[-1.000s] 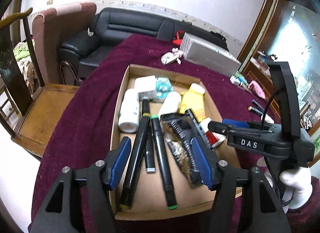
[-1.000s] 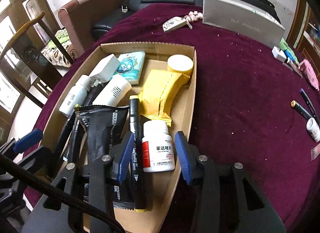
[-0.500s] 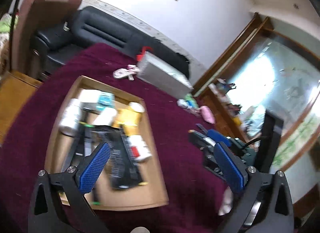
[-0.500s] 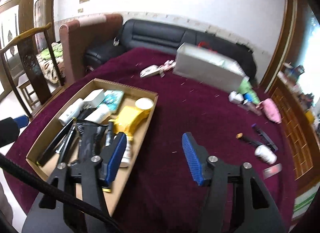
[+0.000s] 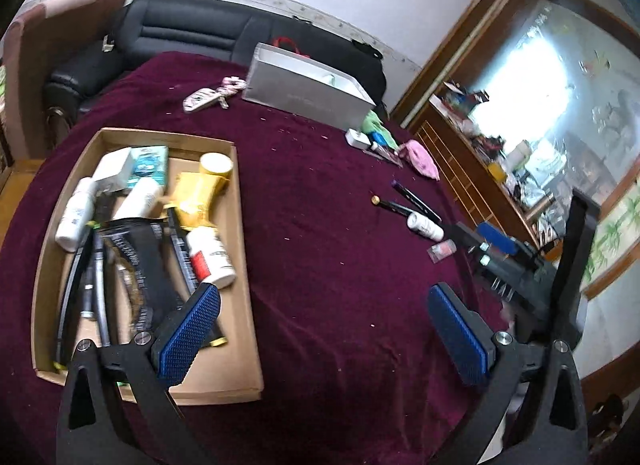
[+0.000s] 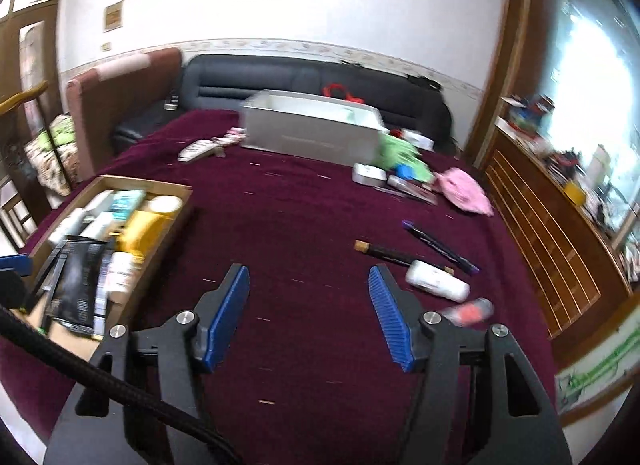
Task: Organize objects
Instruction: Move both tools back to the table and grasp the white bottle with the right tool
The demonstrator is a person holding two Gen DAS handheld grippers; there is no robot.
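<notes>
A cardboard tray (image 5: 244, 249) on the maroon tablecloth holds markers, a black pouch (image 5: 138, 265), a yellow pouch (image 5: 200, 195), a white pill bottle with a red label (image 5: 210, 257) and other bottles. It also shows at the left in the right wrist view (image 6: 176, 195). On the cloth to the right lie two dark pens (image 6: 436, 247), a small white bottle (image 6: 438, 287) and a small red-and-clear item (image 6: 470, 311). My left gripper (image 5: 324, 329) is open and empty, right of the tray. My right gripper (image 6: 310, 305) is open and empty above bare cloth, left of the white bottle.
A grey box (image 6: 312, 133) stands at the table's far side, with a patterned case (image 6: 198, 149), a white box (image 6: 370, 175), green and pink cloths (image 6: 464, 189) near it. A black sofa (image 6: 312, 77) and an armchair stand behind. A wooden cabinet (image 6: 552, 233) runs along the right.
Both grippers have lifted away from the tray and swung right over the open cloth. Both jaws have opened wider. The pill bottle stays in the tray.
</notes>
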